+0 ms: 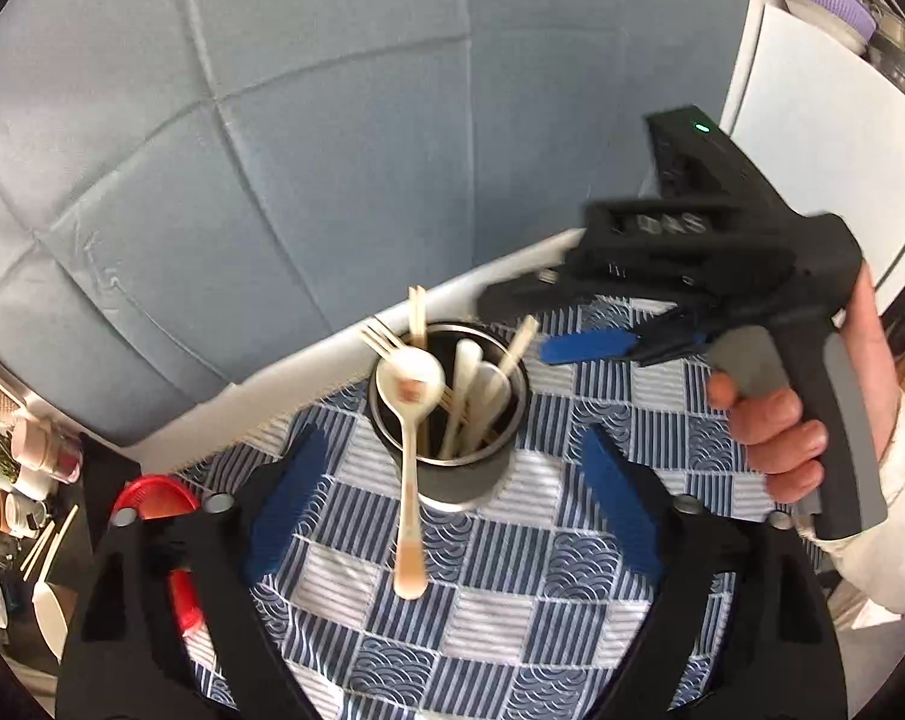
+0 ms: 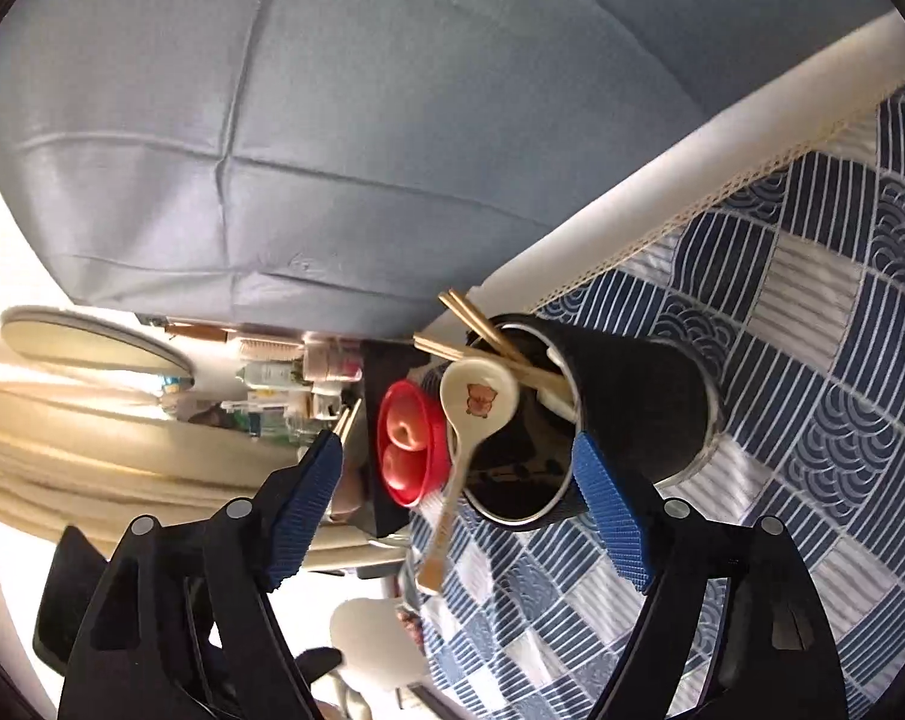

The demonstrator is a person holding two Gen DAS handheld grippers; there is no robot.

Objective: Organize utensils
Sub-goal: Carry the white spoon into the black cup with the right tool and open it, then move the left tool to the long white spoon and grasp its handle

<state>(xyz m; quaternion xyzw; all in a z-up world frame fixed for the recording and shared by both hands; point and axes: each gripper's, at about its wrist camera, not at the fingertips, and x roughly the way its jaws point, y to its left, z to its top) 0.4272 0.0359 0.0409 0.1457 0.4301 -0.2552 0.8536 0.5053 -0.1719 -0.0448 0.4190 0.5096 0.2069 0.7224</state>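
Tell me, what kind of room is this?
Probably a home dining corner or small living space: a table with a blue patterned tablecloth, a cup of spoons and chopsticks, a padded grey-blue wall behind, and jars and bottles crowded on a side shelf.

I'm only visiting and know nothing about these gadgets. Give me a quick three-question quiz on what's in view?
1. True or false: the left gripper is clamped on the spoon.
2. What does the dark cup stand on: A bare wood, B the blue patterned cloth, C a red dish?
3. Fill in: the spoon's bowl rests over the cup's ____, its handle hanging outside.

Key: 1 false, its jaws stand open and empty, as do the right gripper's. 2 B. 3 rim.
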